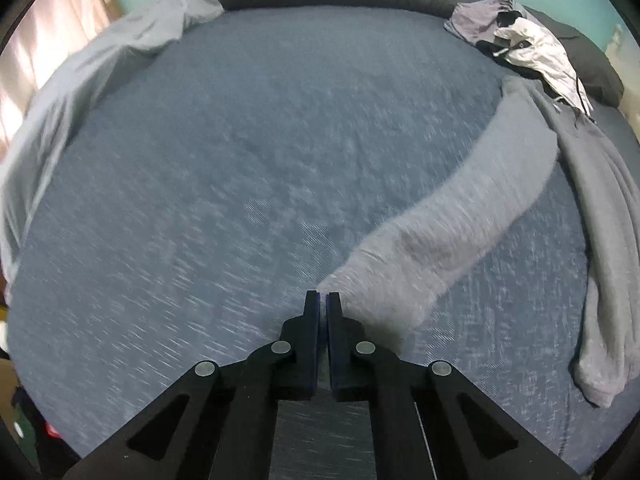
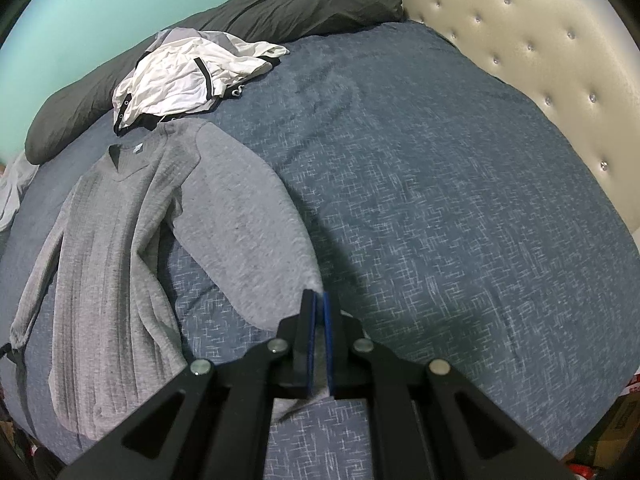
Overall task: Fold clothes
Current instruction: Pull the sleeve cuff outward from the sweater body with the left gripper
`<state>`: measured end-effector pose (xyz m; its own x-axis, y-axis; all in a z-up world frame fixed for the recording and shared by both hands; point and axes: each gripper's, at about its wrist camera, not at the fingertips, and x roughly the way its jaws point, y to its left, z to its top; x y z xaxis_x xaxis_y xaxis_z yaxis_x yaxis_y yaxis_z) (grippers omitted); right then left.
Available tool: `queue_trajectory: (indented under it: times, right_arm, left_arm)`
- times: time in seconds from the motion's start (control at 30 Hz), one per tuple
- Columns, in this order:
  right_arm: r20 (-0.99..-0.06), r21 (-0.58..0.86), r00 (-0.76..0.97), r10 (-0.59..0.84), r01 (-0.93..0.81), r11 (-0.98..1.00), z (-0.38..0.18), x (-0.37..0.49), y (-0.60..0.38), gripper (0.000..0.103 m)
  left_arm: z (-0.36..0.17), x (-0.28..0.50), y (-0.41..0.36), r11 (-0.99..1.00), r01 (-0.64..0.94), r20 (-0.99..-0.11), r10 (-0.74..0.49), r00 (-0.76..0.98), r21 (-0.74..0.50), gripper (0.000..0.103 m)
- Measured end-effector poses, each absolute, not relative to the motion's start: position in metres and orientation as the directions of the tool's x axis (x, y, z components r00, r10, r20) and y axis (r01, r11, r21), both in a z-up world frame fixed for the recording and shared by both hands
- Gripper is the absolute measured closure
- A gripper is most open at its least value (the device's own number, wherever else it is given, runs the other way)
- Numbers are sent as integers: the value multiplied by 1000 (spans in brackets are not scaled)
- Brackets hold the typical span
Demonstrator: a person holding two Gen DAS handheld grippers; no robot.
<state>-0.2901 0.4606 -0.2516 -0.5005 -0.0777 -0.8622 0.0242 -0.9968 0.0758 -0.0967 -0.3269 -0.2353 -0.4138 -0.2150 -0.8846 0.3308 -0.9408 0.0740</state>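
- Bedding fills both views: a blue woven bedspread (image 1: 200, 200) with a long dark grey bolster (image 2: 240, 12) along the far edge, against a turquoise wall (image 2: 80, 0).
- The right wrist view alone shows the grey ribbed knit sweater (image 2: 108, 240) laid out flat, neckline towards the bolster, one sleeve running down to the right gripper (image 2: 319, 300). It also shows a cream tufted headboard (image 2: 520, 60).
- The left wrist view alone shows a pale grey sheet (image 1: 80, 80) bunched along the bed's left side, and pink curtains (image 1: 40, 48).
- A crumpled white garment with black trim (image 2: 180, 76) lies just above the sweater's collar, touching it; both views catch it.
- The left gripper (image 1: 322, 300) tilts steeply down, jaws drawn together on the cuff end of the other sleeve (image 1: 440, 220), which is motion-blurred.
- The right gripper, angled down likewise, is pinched closed on its sleeve's cuff, grey cloth showing between the blue pads (image 2: 312, 340).
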Motion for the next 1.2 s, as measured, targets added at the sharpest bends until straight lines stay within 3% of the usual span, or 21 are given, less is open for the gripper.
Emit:
queue_trajectory:
  times: [0.37,0.7,0.87,1.2]
  right_arm:
    - [-865,59,-498,-58,14,-998,-253,-289,459,99]
    - [-879,28,-477,-26,2,-1000,-259,-291,460,99]
    - [-890,20,-456,-1,-36,-999,-266,-295,474,99]
    - [-909,75,-416,-9,-144,-987,-276,-292,518,97]
  left_arm:
    - [-188,-118,-378,-917,376,-839,-308,-449,135,100]
    - [-223,-129,-413,-868,459,-868,-366,-336,189,100]
    - [-240,-130,-419,-875,467,-906,-293,-305,126,97]
    - [-221,-100,-419,-851,524,-911,-237,-337,28,94]
